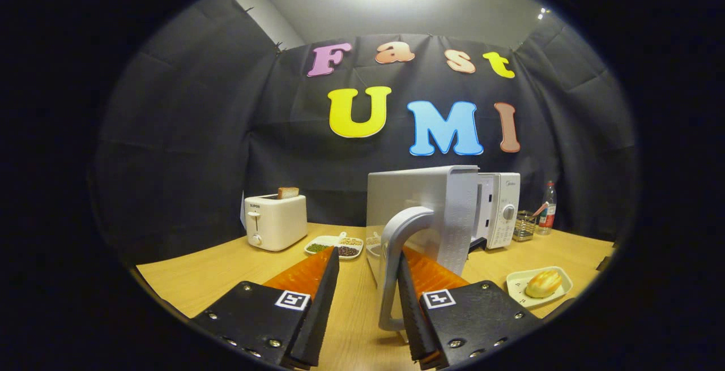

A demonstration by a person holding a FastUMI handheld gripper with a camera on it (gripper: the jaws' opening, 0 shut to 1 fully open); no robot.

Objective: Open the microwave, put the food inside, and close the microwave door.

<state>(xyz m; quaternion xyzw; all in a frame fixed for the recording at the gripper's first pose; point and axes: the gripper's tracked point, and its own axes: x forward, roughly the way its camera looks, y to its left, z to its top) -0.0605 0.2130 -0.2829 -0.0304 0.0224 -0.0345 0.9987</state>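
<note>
Now my tongs (368, 297) stand open, the swung-out white microwave door's (422, 212) grey loop handle (399, 263) against one finger — opening is done, I judge. Next, the yellow bun (544, 283) on its white dish (518, 294) on the counter (226, 266).

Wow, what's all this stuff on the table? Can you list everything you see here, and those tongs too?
Microwave: one, white, at the back of the table, its door swung wide open towards the tongs.
Door handle: one, grey, between the fingers, touching only the right one.
Bread roll: one, golden, on a small white plate, right of the tongs.
Toaster: one, white, back left, a slice of toast sticking up from it.
Divided dish: one, white, holding beans or seeds, beside the toaster.
Wire basket: one, metal, right of the microwave.
Bottle: one, clear with red label, beside the basket.
Table: one, light wood.
Tongs: one pair, open.
</note>
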